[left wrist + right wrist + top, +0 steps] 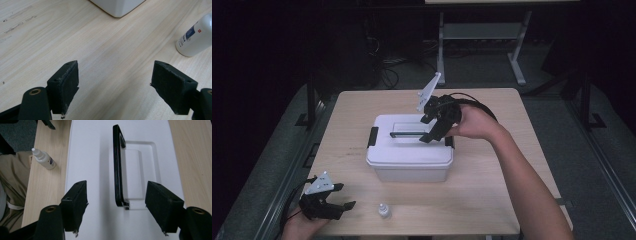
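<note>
A white lidded box [409,160] stands at the middle of the wooden table [492,190], with a black carry handle [408,134] lying flat in a recess of its lid. My right gripper [427,129] hovers over the lid's right part, open. In the right gripper view its jaws [118,206] straddle the near end of the handle [117,167] without touching it. My left gripper [344,196] rests open at the table's front left corner, with bare wood between its jaws [120,85]. A small white dropper bottle [384,211] stands near the front edge, just right of the left gripper.
Black latches [372,136] sit at the box's short ends. The bottle [193,35] lies close to the left gripper's right jaw, and the box's corner [117,6] is farther ahead. The table's front edge is near the bottle. A metal table frame [517,55] stands beyond the far edge.
</note>
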Tool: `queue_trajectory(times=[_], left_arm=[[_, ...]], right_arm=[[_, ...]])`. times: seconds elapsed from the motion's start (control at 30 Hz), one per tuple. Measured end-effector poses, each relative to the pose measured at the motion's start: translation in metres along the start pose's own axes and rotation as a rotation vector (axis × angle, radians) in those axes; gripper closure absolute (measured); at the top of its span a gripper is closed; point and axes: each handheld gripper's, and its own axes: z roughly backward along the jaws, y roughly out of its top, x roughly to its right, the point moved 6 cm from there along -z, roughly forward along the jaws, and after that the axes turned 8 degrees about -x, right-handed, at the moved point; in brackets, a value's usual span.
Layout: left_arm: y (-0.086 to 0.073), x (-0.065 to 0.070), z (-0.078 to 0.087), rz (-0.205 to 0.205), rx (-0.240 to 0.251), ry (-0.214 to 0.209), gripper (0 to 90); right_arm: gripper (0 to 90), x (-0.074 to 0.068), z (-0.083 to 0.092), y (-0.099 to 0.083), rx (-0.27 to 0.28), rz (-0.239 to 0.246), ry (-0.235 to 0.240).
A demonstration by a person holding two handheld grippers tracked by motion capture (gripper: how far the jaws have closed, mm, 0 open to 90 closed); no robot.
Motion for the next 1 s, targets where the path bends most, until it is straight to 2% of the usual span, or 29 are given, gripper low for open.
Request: queue_trajectory(times=[0.27,0.4,0.43,0.5,0.63,0.77,1.0], left_arm=[[0.000,0.000,0.000,0.000,0.000,-0.002,21.8],[0.000,0.000,0.000,0.000,0.000,-0.003,21.8],[0.000,0.000,0.000,0.001,0.000,-0.004,21.8],[0.000,0.000,0.000,0.001,0.001,-0.004,21.9],[-0.001,0.000,0.000,0.004,0.002,-0.004,22.0],[-0.001,-0.001,0.001,0.006,0.004,-0.006,21.9],[-0.002,-0.001,0.001,0.008,0.007,-0.005,22.0]], right_arm=[[38.9,0.002,-0.013,0.012,-0.025,0.023,0.010],[46.1,0.003,-0.017,0.017,-0.036,0.031,0.012],[50.7,0.003,-0.018,0.019,-0.040,0.035,0.016],[52.1,0.004,-0.019,0.020,-0.041,0.041,0.016],[63.5,0.005,-0.024,0.025,-0.057,0.048,0.023],[69.9,0.008,-0.028,0.028,-0.066,0.054,0.028],[73.3,0.015,-0.030,0.028,-0.068,0.031,0.025]])
